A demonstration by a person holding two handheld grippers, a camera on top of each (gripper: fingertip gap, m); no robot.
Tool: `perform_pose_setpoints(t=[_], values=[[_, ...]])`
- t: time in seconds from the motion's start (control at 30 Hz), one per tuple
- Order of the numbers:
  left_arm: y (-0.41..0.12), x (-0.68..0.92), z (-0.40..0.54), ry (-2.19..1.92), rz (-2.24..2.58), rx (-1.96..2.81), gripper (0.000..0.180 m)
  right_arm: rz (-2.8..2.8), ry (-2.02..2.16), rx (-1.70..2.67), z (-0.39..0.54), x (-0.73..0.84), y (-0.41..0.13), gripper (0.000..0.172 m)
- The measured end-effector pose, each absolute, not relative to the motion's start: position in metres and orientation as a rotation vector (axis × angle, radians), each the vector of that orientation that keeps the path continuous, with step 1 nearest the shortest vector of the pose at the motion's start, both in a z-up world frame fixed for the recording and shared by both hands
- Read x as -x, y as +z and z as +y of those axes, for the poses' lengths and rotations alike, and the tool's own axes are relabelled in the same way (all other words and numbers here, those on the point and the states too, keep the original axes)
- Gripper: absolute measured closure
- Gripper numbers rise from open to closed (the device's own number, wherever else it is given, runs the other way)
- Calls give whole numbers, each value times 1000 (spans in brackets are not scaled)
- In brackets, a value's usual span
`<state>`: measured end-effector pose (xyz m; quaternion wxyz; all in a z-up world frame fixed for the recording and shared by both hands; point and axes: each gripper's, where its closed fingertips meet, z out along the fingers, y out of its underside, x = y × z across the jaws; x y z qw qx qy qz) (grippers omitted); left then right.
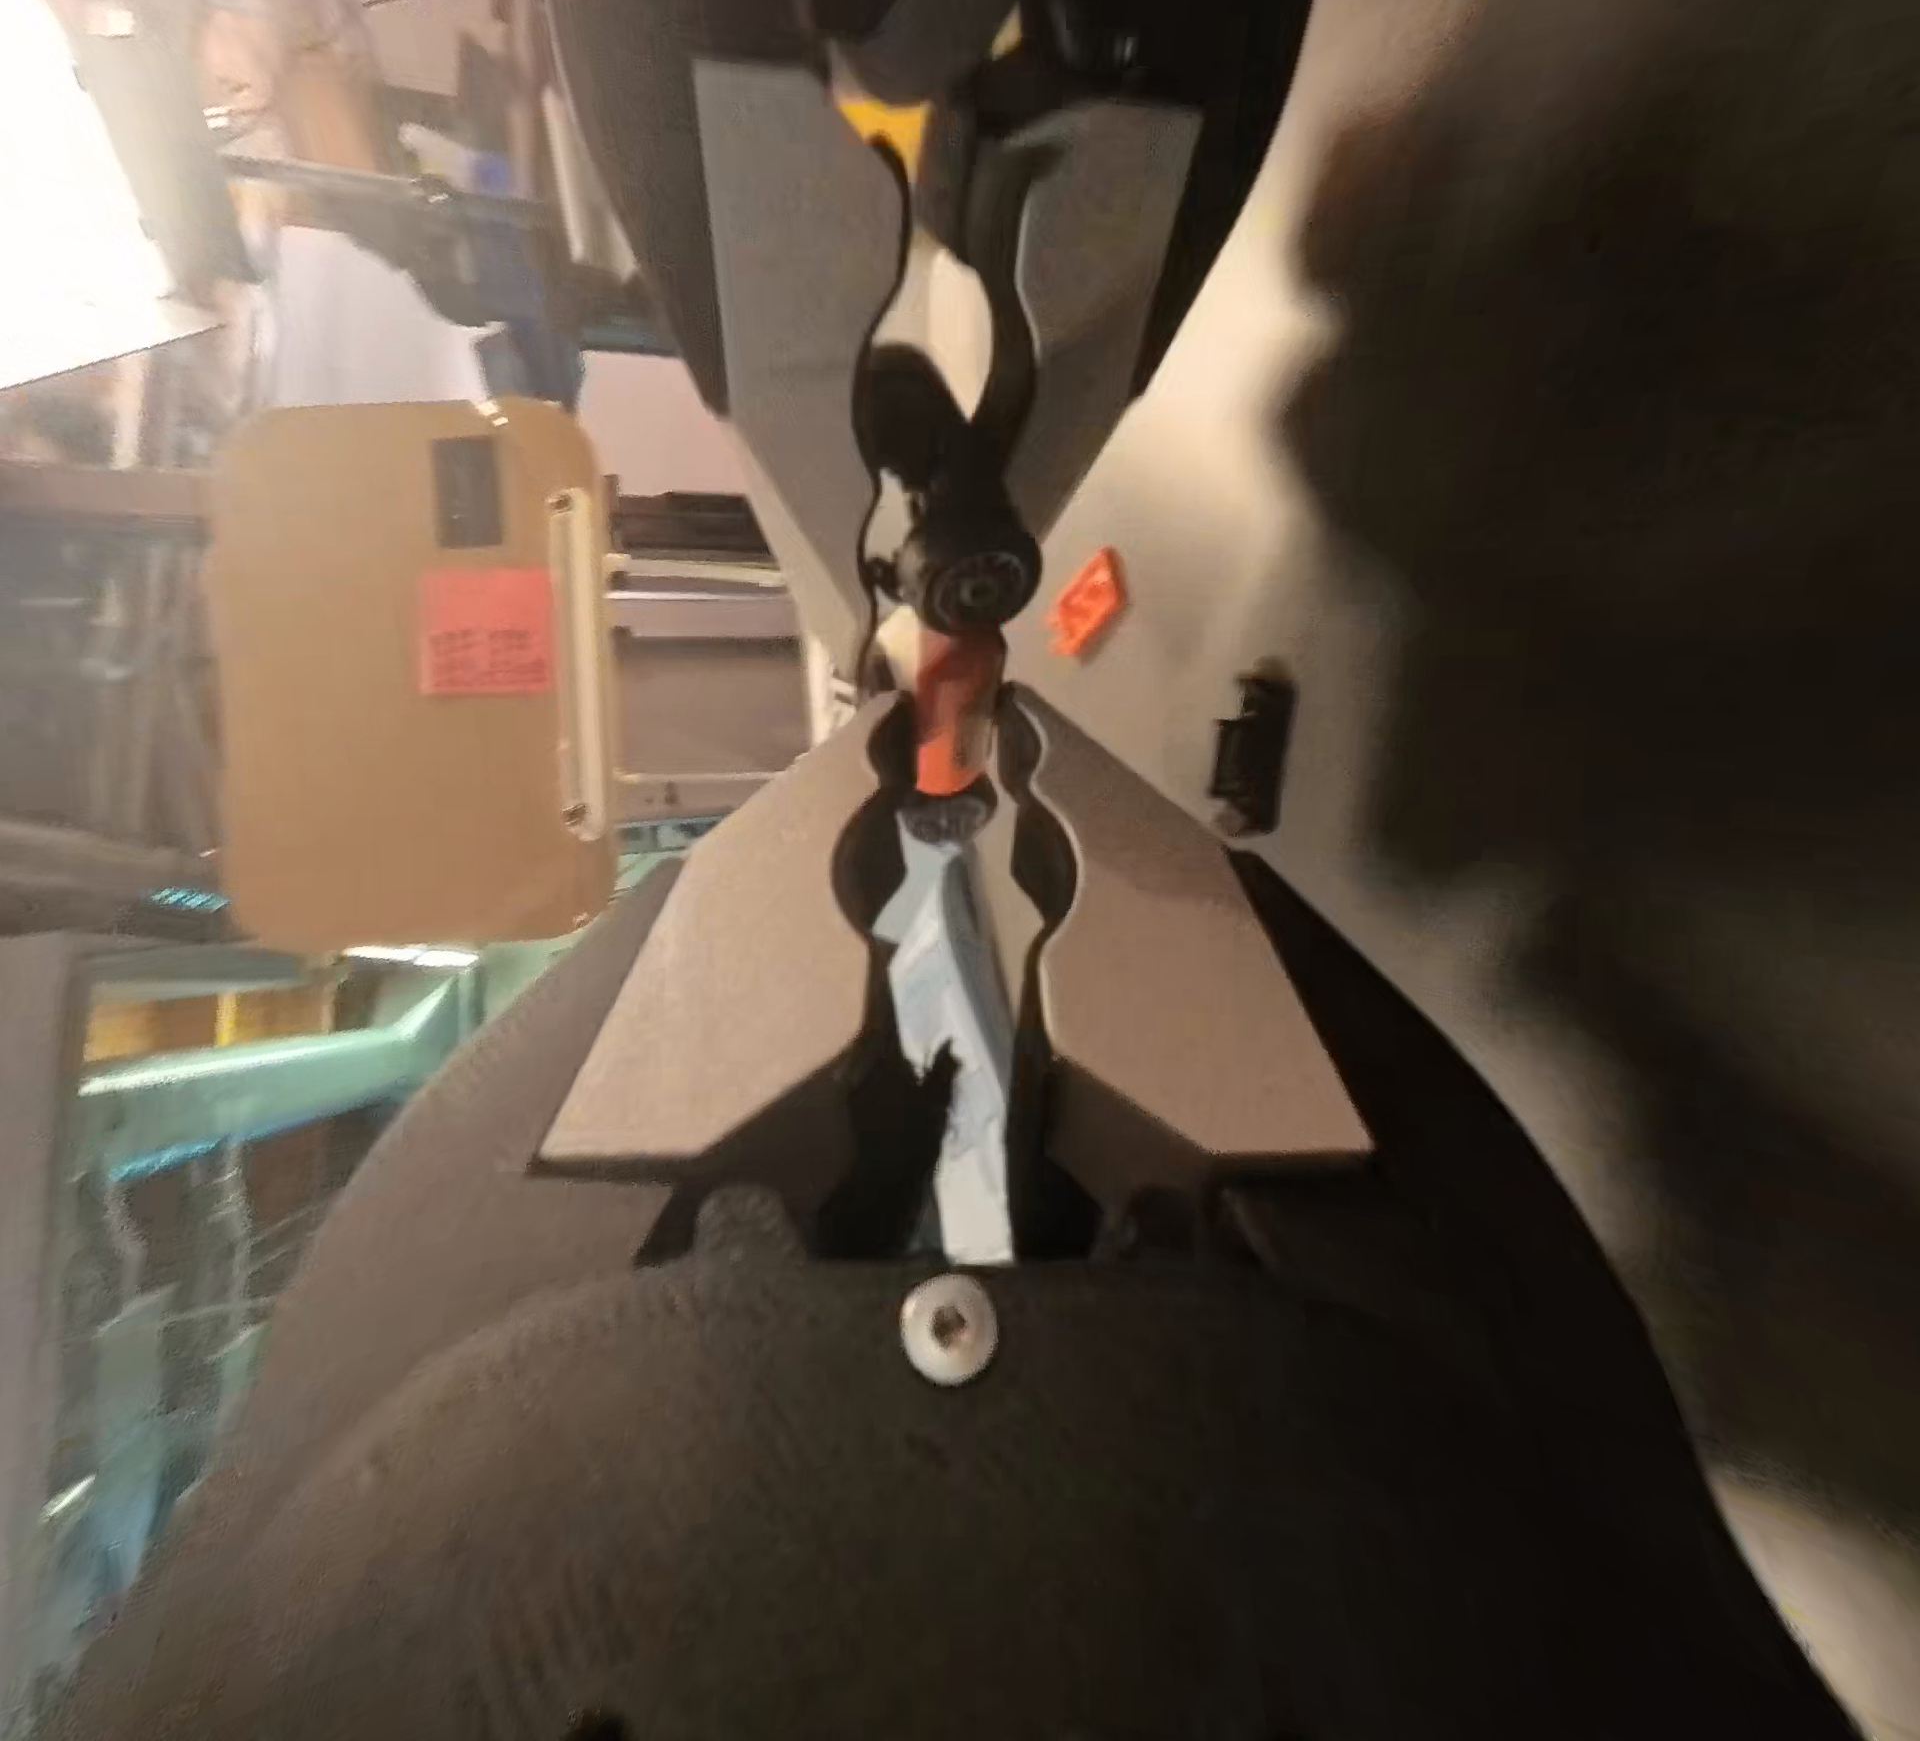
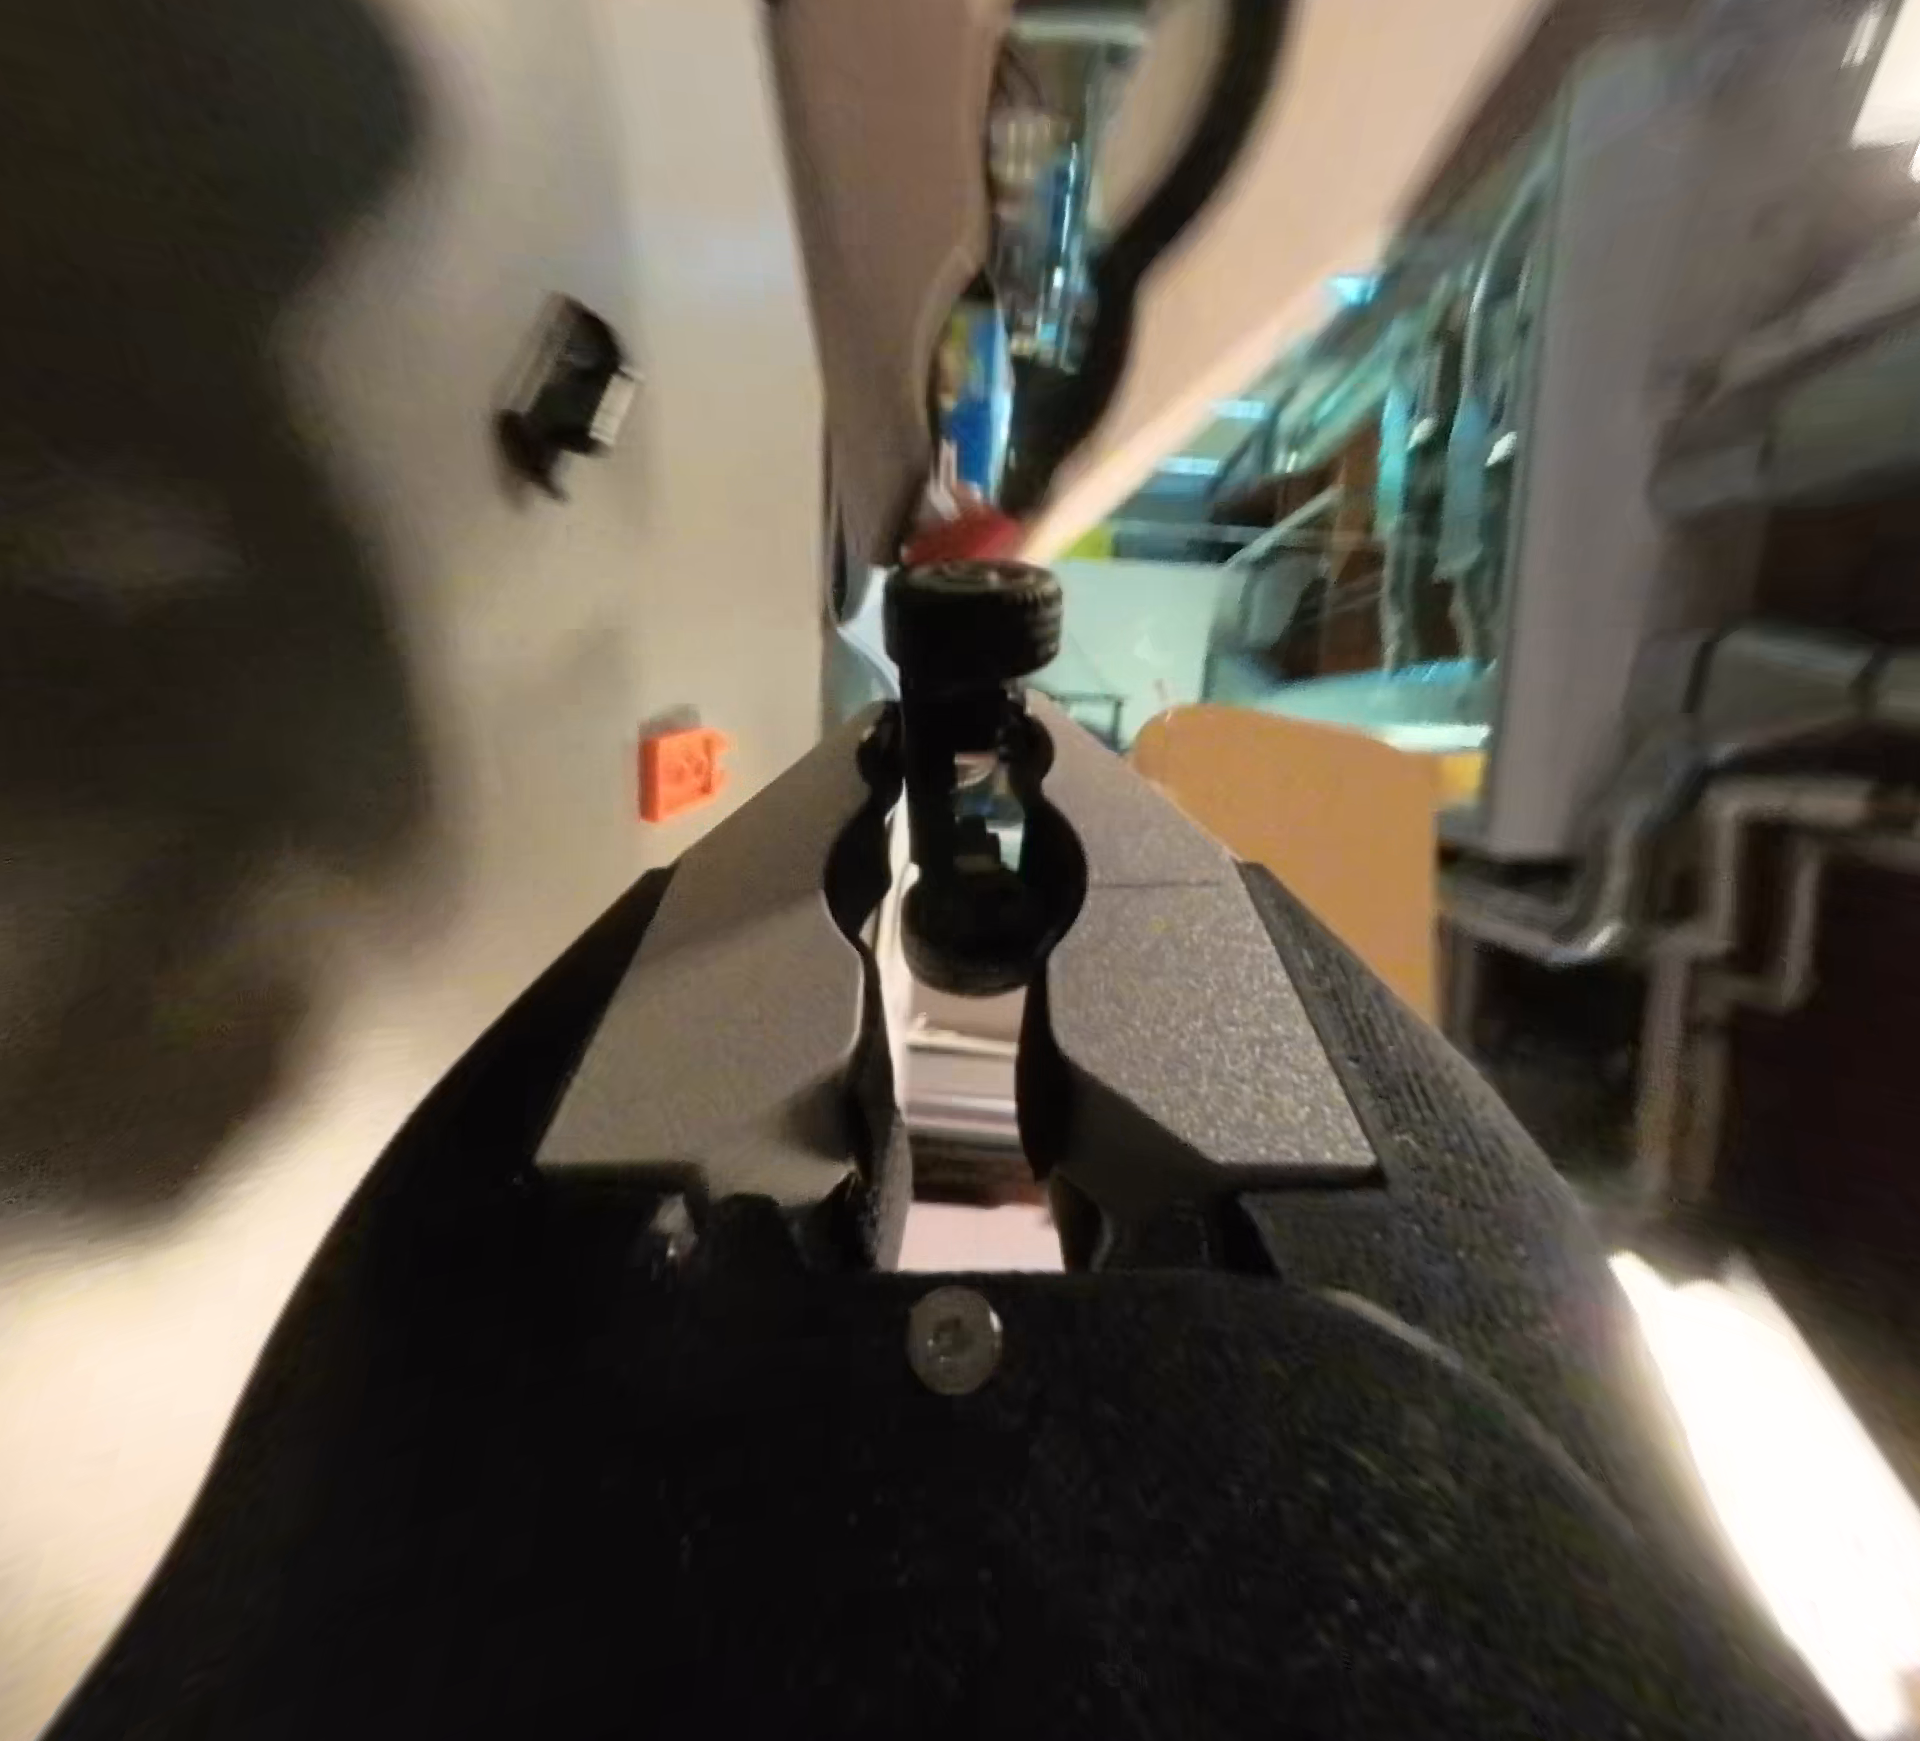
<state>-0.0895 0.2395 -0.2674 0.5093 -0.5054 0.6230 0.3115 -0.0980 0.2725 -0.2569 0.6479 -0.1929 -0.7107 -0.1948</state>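
Left claw (image 1: 951, 704) and right claw (image 2: 951, 725) tip to tip, each clamped on something small

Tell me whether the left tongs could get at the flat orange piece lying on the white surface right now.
Probably not yet. The left tongs are closed on an orange-and-black wheeled part, so they are occupied. The flat orange piece lies uncovered close beside them on the white surface, so the way itself looks free.

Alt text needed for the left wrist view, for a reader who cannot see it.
The left gripper grips the orange end of a small toy piece with black wheels, while the right gripper grips its other end. A small orange block lies on the pale surface; a tan box stands left.
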Motion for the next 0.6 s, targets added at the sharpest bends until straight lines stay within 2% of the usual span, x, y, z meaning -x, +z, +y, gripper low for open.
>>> perform_pose_setpoints(t=[0.1,0.23,0.4,0.53,0.6], values=[[-266,96,243,767,1466,1224,169,-1486,-377,592,293,84,-233,153],[-275,111,258,770,1378,1347,167,-1488,-348,609,297,81,-237,153],[-300,120,260,536,1309,1609,164,-1514,-345,573,294,85,-244,153],[-301,121,259,438,1273,1661,136,-1552,-359,524,291,87,-251,153],[-294,114,252,376,1294,1612,129,-1583,-392,463,288,88,-256,153]])
